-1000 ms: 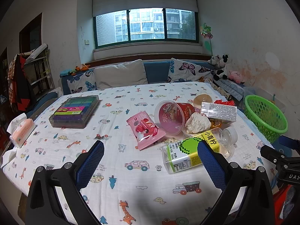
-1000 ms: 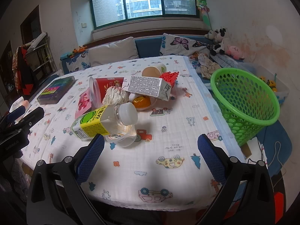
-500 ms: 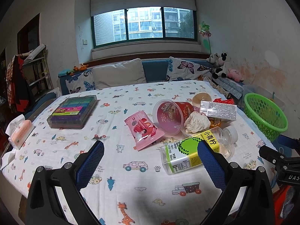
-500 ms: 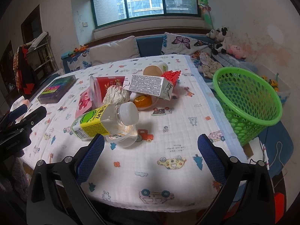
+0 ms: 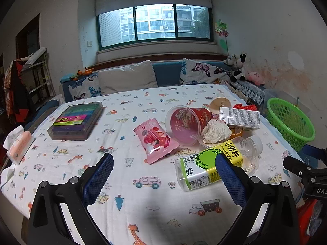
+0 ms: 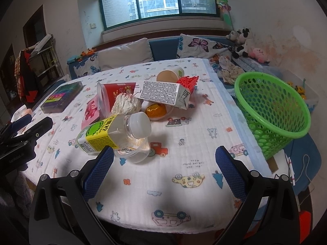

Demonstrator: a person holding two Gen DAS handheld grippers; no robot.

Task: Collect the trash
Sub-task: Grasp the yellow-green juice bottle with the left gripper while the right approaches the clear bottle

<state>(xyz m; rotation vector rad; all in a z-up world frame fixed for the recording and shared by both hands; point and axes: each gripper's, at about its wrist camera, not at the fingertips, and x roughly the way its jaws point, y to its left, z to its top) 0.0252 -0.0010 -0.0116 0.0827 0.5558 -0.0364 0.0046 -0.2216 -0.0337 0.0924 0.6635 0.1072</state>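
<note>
Clear plastic bottle (image 6: 114, 134) lying flat | green mesh basket (image 6: 273, 110) | left tongs (image 5: 164, 170) spread | right tongs (image 6: 164, 163) spread

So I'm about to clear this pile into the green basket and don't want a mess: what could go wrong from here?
1. The plastic bottle lies on its side near the table's front edge, so a nudge may roll it off.
2. The carton leans on the pile, and pulling the crumpled paper could topple it.
3. The green basket stands off the table's right side, tilted, so a drop could miss.
</note>
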